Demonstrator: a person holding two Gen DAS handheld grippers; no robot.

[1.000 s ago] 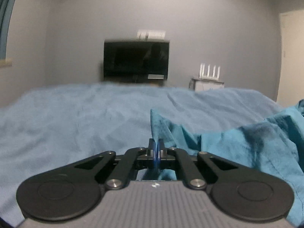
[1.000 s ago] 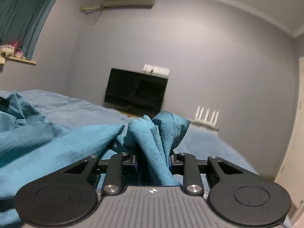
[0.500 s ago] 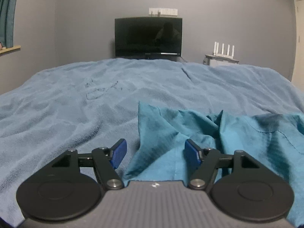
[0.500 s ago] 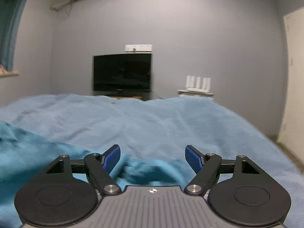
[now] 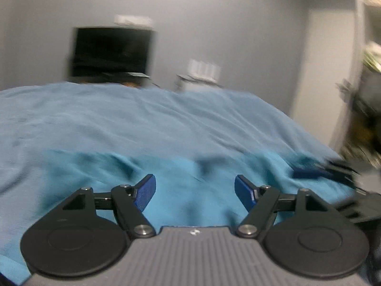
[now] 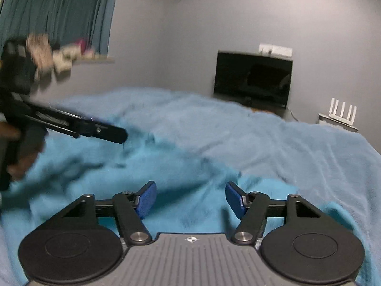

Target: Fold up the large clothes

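A teal garment (image 5: 190, 174) lies rumpled on the light blue bed cover (image 5: 133, 119). My left gripper (image 5: 195, 190) is open and empty just above the garment. The garment also shows in the right wrist view (image 6: 147, 166), where my right gripper (image 6: 190, 197) is open and empty over it. The left gripper appears from the side in the right wrist view (image 6: 95, 131), held by a hand at the left. The right gripper shows blurred at the right edge of the left wrist view (image 5: 321, 171). Both views are motion-blurred.
A black TV (image 6: 252, 78) stands against the grey wall beyond the bed. A white router (image 6: 343, 112) sits on a small stand to its right. A curtain (image 6: 54, 12) and a window sill with small items are at the left. A doorway (image 5: 328, 71) is at the right.
Both grippers were shut on the garment one second ago and have since opened and let it drop on the bed. Both have now swung sideways; each sees the other.
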